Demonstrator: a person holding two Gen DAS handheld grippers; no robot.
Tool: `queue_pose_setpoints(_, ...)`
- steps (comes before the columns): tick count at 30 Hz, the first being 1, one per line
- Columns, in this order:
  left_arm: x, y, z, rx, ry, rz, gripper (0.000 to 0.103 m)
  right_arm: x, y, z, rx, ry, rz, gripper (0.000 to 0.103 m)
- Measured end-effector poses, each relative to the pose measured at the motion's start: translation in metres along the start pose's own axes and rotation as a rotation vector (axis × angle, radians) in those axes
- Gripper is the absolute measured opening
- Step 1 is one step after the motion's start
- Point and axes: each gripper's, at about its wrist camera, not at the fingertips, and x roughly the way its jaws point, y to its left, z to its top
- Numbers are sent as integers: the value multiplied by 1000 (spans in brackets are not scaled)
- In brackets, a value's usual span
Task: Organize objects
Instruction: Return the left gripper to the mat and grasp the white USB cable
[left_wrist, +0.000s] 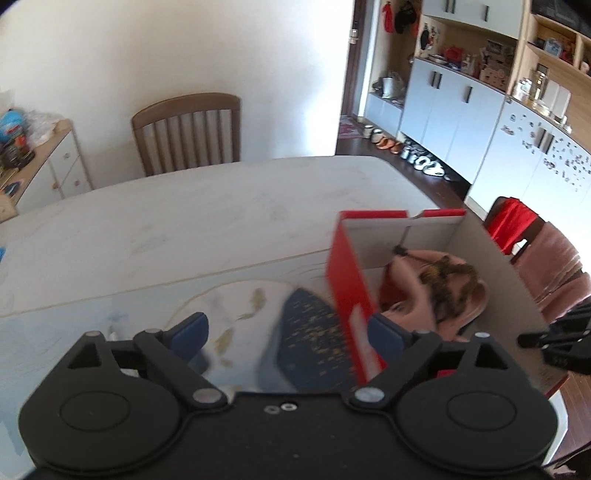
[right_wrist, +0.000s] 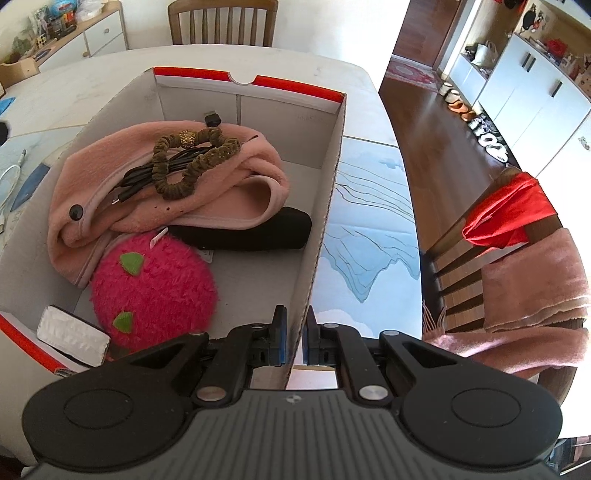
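A red-and-white cardboard box (right_wrist: 325, 206) stands on the table and holds a pink fleece cloth (right_wrist: 166, 192), a brown scrunchie (right_wrist: 192, 162), a black cable (right_wrist: 147, 173), a black case (right_wrist: 251, 232), a pink plush ball (right_wrist: 155, 291) and a white block (right_wrist: 72, 336). My right gripper (right_wrist: 293, 341) is shut on the box's right wall. My left gripper (left_wrist: 288, 332) is open beside the box's red left wall (left_wrist: 349, 288), above a dark blue speckled object (left_wrist: 314, 347). The pink cloth shows inside the box in the left wrist view (left_wrist: 424, 295).
The white table (left_wrist: 184, 214) has a blue-patterned mat (right_wrist: 362, 236). A wooden chair (left_wrist: 188, 133) stands at the far side. A chair with red and pink cloths (right_wrist: 517, 251) stands at the right. A white cable (right_wrist: 11, 177) lies left of the box.
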Motion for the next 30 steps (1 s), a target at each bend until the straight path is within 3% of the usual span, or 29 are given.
queue_pose_setpoints(4, -2, 28, -10, -41, 1, 19, 102, 0, 2, 1, 9, 5, -15, 7)
queue_pose_setpoints(14, 25, 94, -39, -99, 70, 146, 102, 2, 5, 2, 39, 15, -57, 7)
queue_pose_setpoints(25, 64, 125, -65, -90, 160, 219, 91, 2, 11, 2, 55, 22, -90, 7)
queue_pose_setpoints(30, 76, 128, -67, -79, 179, 230, 78, 1, 14, 2, 57, 23, -98, 8)
